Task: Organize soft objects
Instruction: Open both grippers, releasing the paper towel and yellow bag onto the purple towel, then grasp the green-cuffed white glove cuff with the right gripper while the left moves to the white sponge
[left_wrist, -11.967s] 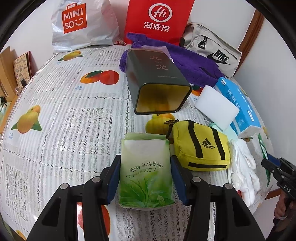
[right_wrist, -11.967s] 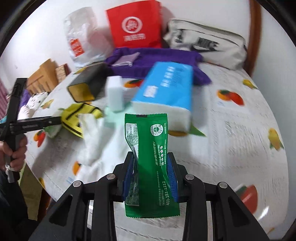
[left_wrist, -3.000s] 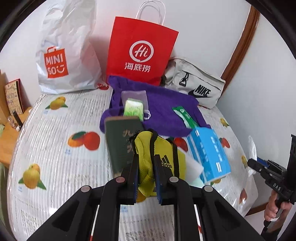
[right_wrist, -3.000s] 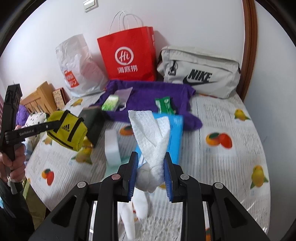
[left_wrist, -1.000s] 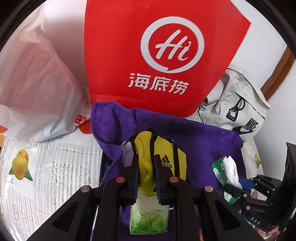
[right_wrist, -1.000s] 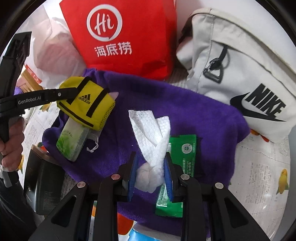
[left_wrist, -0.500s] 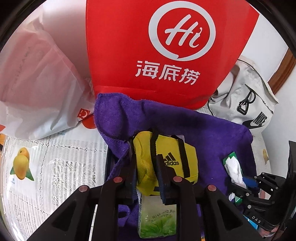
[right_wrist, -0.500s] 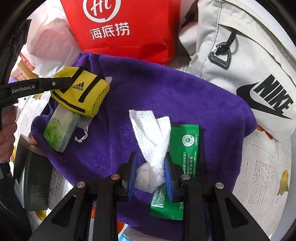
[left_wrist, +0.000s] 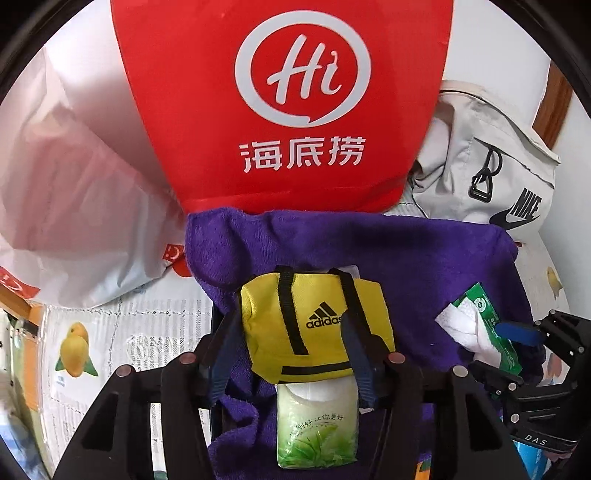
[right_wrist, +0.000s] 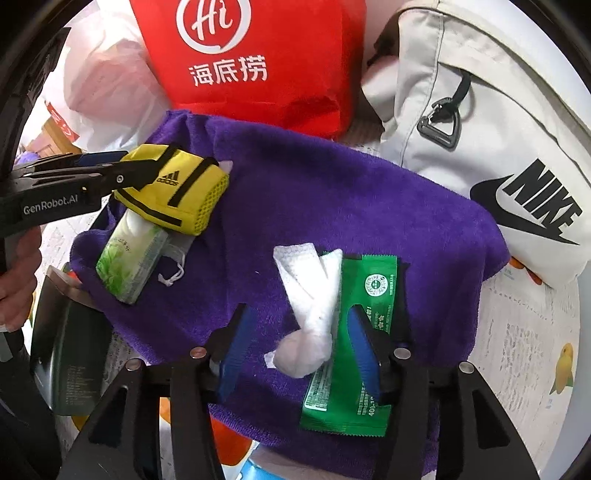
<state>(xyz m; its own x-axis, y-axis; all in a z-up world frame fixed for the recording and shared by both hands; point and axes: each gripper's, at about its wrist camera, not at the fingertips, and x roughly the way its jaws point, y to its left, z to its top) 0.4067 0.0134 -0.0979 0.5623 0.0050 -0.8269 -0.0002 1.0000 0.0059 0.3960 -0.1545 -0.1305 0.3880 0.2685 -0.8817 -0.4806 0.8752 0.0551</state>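
A purple towel (left_wrist: 424, 251) (right_wrist: 332, 192) lies on the table. My left gripper (left_wrist: 291, 358) is open, its jaws spread either side of the yellow Adidas pouch (left_wrist: 314, 328) (right_wrist: 173, 188), which rests on the towel and partly on a light green tissue pack (left_wrist: 317, 428) (right_wrist: 129, 258). My right gripper (right_wrist: 299, 354) is open around the white glove (right_wrist: 310, 302), which lies on the towel, partly over the green wet-wipe packet (right_wrist: 362, 347). The glove (left_wrist: 461, 325) and the packet (left_wrist: 491, 325) also show in the left wrist view.
A red Hi paper bag (left_wrist: 295, 103) and a white plastic bag (left_wrist: 74, 206) stand behind the towel. A grey Nike bag (right_wrist: 498, 129) lies at the right. A dark tin (right_wrist: 70, 354) lies left of the towel. The fruit-print tablecloth (left_wrist: 110, 339) surrounds it.
Both grippers have opened. The yellow pouch has been let go onto the towel and tissue pack, and the white glove now lies loose beside the green packet.
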